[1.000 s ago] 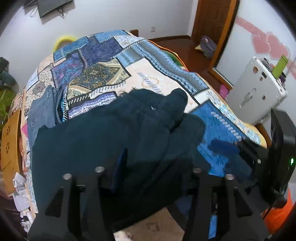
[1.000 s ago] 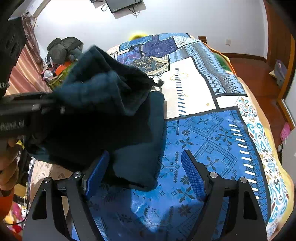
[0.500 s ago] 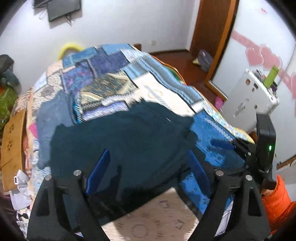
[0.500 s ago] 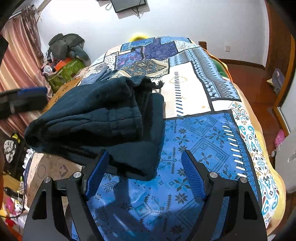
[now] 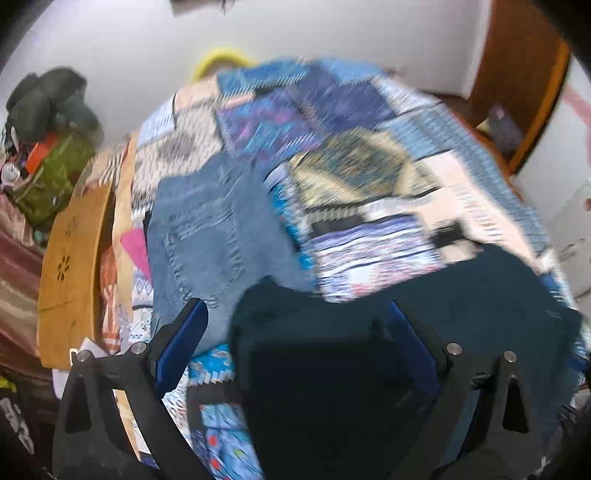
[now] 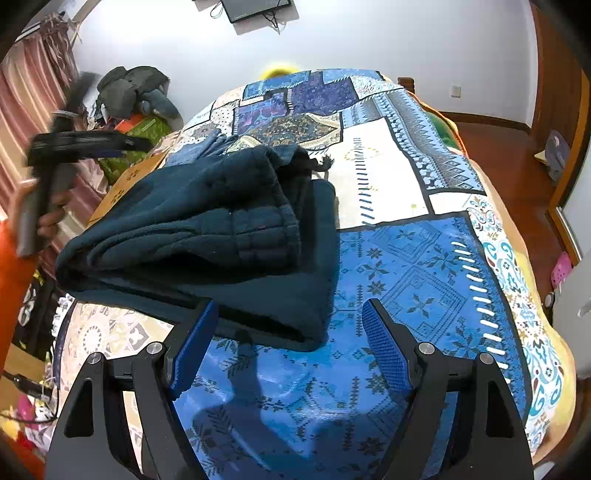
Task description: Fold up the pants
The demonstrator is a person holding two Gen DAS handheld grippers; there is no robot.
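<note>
**A:** Pants [image 6: 207, 229] status? Dark teal fleece pair, folded into a thick bundle, lying on the patchwork bedspread [image 6: 424, 280] — right wrist view has them just ahead and to the left of the right gripper [image 6: 288, 343].

**B:** Right gripper is spread, nothing between the blue pads [image 6: 384, 350]. Near corner of the bundle sits just beyond the left pad; can't tell if it touches. Bare blue quilt panel under the gap.

**A:** Left gripper [image 5: 295, 343]?

**B:** Jaws opening, wide apart. Frame is motion-blurred. The pants' edge lies in the view between the fingers, but neither pad presses on it — released.

**A:** Beyond that?

**B:** A pair of blue jeans [image 5: 207, 236] lies flat on the bedspread past the left finger, beside the dark pants. From the right wrist view, the left gripper is off the bed's left side, held in a hand [image 6: 44, 210]. Wall-mounted screen [image 6: 258, 9] above the far end.
</note>
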